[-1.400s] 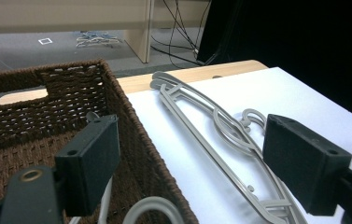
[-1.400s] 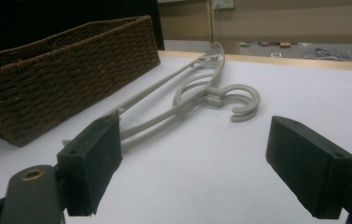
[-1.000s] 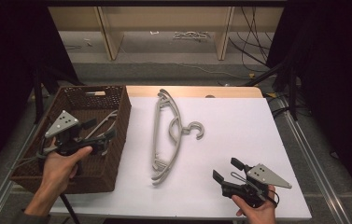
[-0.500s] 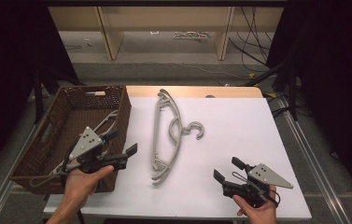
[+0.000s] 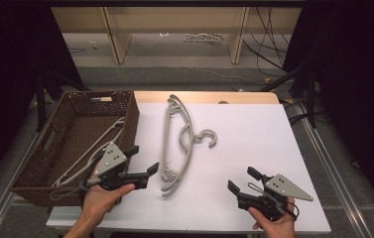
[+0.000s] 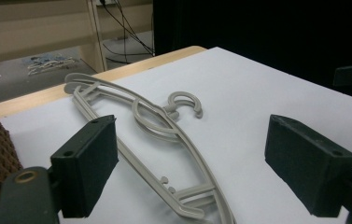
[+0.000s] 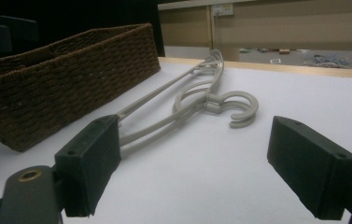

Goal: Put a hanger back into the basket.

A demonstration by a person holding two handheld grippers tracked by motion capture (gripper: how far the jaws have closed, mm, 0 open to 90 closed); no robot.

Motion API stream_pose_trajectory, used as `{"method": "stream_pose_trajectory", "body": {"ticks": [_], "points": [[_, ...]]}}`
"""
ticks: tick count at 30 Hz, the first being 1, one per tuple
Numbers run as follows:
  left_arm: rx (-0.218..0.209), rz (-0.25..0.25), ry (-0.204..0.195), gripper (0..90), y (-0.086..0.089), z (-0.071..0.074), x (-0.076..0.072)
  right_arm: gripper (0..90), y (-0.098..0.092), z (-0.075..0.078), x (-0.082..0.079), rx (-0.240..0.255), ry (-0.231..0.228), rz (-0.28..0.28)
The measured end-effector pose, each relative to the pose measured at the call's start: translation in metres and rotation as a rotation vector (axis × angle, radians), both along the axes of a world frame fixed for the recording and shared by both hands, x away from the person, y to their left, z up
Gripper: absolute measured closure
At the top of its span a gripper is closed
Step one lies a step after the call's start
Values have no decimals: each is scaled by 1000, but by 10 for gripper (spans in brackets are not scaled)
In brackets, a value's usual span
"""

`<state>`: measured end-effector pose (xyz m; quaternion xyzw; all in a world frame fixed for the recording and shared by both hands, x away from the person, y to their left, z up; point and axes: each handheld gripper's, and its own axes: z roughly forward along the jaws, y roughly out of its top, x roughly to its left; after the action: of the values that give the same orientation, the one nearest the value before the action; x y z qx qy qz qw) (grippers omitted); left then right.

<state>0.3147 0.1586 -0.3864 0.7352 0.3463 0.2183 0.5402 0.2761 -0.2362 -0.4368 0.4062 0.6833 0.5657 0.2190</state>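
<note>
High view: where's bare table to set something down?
The widest bare patch is on the white table, right of the hanger hook and ahead of the right gripper. A narrow strip runs between basket and hanger. It is crowded around the left gripper, by the hanger's near end.

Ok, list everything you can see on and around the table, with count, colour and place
Grey plastic hangers: what looks like two stacked, grey, on the white table, right of the basket.
Brown woven wicker basket: one, brown, at the table's left edge.
Grey hangers in the basket: at least one, count unclear, grey, lying on the basket floor.
White table top: one, white, with a wooden strip along its far edge.
Wooden shelf unit: one, light wood, on the floor behind the table.
Left gripper: one, black, jaws open, at the basket's near right corner, pointed at the hangers.
Right gripper: one, black, jaws open, near the table's front right.
</note>
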Motion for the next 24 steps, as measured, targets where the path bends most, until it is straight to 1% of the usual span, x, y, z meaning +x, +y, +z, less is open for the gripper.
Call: {"method": "stream_pose_trajectory", "body": {"ticks": [1, 3, 4, 5, 6, 8, 10, 11, 12, 14, 15, 16, 17, 18, 19, 20, 21, 23, 24], "points": [[6, 3, 4, 173, -1, -1, 0, 182, 0, 0, -1, 0, 10, -4], [14, -3, 10, 173, -4, -3, 2, 182, 1, 0, 0, 15, -2, 5], [12, -3, 13, 172, -5, -4, 2, 181, 1, 0, -1, 23, 13, 6], [12, -8, 19, 172, -7, -5, 3, 181, 1, 0, -1, 23, 12, 6], [19, -12, 19, 172, -9, -5, 3, 181, 1, 0, 0, 14, 0, 5], [25, -21, 24, 172, -13, -7, 5, 181, 0, 0, 0, -5, 0, -5], [32, -26, 26, 172, -18, -8, 7, 180, 0, 0, 0, -1, 2, -2], [37, -33, 28, 172, -19, -9, 8, 180, 0, 0, -1, 4, 10, -1], [33, -32, 34, 172, -22, -10, 8, 180, 0, 0, -1, 19, 9, 1], [45, -42, 36, 172, -26, -11, 9, 179, -1, 0, -1, 14, 1, -2], [49, -44, 37, 172, -28, -12, 10, 178, -1, 0, -1, 15, 12, -1], [58, -54, 38, 171, -30, -13, 11, 178, 0, 0, -1, 20, 12, -1], [62, -62, 46, 171, -33, -14, 12, 178, 0, 0, -1, 7, -6, -1], [71, -73, 44, 171, -35, -15, 13, 178, 1, 0, -1, -5, -5, -6], [69, -68, 49, 172, -38, -15, 14, 178, 2, 0, -1, -8, -9, -9], [71, -79, 50, 185, -40, -15, 15, 177, 2, 1, -2, -12, 4, -4], [80, -88, 51, 197, -42, -15, 17, 178, 3, 1, -2, -10, 7, -3], [85, -93, 51, 186, -47, -14, 22, 178, 3, 1, -2, -5, 8, 2], [88, -99, 55, 187, -50, -14, 25, 177, 3, 1, -2, -7, 0, -4]]}}
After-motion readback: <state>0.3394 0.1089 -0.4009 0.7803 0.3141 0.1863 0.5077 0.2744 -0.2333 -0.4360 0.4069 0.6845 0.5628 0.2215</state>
